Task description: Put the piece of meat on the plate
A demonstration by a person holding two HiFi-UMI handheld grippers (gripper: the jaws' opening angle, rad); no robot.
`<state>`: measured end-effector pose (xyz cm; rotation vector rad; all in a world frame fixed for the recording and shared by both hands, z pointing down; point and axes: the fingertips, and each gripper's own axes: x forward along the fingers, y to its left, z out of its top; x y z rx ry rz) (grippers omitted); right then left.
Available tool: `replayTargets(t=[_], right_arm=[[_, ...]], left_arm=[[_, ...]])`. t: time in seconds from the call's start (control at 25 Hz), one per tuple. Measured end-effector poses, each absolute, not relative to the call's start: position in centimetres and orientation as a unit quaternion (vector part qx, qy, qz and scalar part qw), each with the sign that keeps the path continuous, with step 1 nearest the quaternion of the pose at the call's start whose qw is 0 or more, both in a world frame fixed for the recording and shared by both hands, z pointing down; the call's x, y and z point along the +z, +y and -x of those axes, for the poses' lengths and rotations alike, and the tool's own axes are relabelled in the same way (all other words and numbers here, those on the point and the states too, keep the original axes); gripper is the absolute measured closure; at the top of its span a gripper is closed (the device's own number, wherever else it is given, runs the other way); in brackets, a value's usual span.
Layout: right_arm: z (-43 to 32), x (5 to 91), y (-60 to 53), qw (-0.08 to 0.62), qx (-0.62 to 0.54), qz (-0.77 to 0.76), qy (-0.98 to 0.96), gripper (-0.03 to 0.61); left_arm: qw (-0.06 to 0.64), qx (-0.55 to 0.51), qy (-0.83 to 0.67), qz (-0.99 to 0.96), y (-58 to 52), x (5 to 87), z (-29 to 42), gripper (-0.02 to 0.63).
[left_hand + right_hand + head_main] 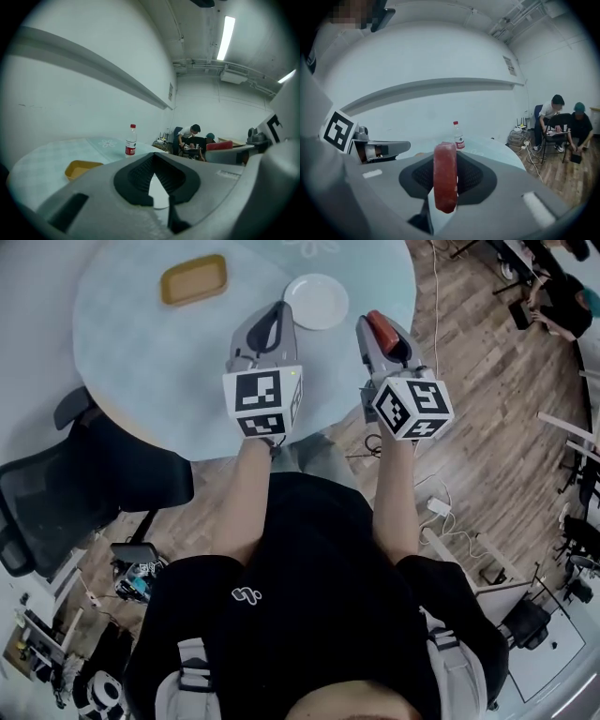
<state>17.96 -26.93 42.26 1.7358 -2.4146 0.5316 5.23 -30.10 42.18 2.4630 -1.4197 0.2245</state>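
A red piece of meat (445, 176) stands on edge between the pads of my right gripper (446, 161), which is shut on it. In the head view the meat (379, 325) and right gripper (382, 336) hang over the round table's near right edge, just right of the white plate (316, 301). My left gripper (275, 320) is beside it, at the plate's near left side, jaws together and empty. In the left gripper view its tips (153, 157) meet, and the plate (159, 190) shows below them.
A yellow tray (192, 279) lies on the pale table (141, 343), left of the plate. A water bottle (131, 140) stands at the table's far side. A black office chair (56, 493) is at the table's near left. People sit at desks (562, 119) to the right.
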Motion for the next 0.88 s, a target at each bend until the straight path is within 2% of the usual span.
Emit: replayTargets(t=[0.88], right_arm=[[-11.5, 60.3, -36.8, 0.264, 0.254, -0.445, -0.817, 0.479]], left_arm=[[0.219, 0.09, -0.524, -0.818, -33.0, 48.2, -1.1, 0.616]])
